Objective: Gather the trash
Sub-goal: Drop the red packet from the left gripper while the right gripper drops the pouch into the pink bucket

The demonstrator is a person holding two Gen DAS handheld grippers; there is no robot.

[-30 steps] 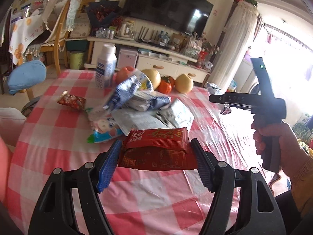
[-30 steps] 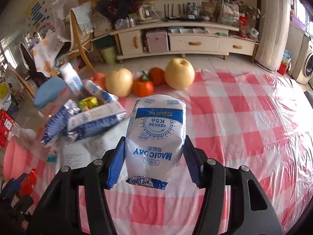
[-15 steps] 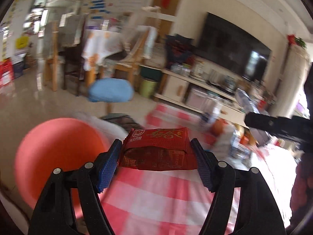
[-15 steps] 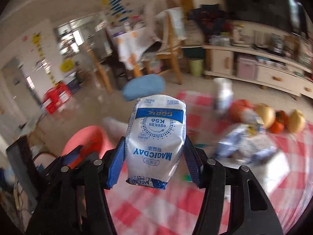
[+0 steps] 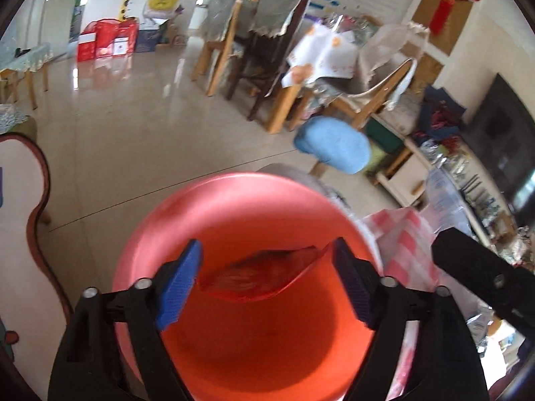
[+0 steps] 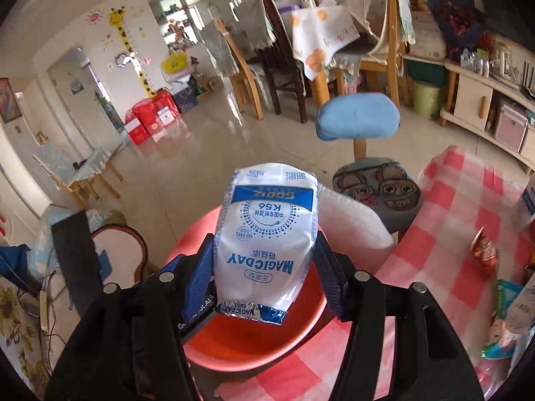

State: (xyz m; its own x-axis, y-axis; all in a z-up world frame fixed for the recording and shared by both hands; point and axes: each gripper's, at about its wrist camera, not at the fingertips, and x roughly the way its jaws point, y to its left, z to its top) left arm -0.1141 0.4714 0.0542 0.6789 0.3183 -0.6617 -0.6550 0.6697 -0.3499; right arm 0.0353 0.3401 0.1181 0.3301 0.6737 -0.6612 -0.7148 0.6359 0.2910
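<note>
A red plastic bucket stands on the floor beside the table. My left gripper hangs over its mouth with jaws opening. A blurred red snack packet tilts loose between the blue pads, free of the left one, dropping into the bucket. My right gripper is above the same bucket, its jaws opening too. A white and blue MAGICDAY pouch still stands upright between its pads, which have drawn slightly off its sides.
The table's red and white checked cloth lies to the right with more wrappers on it. A blue-backed chair, a patterned stool and wooden dining chairs stand beyond the bucket on a tiled floor.
Both grippers swung left from the table to above the red bucket. The left jaws widened and the red packet slipped out of their hold. The right jaws widened a little around the pouch.
</note>
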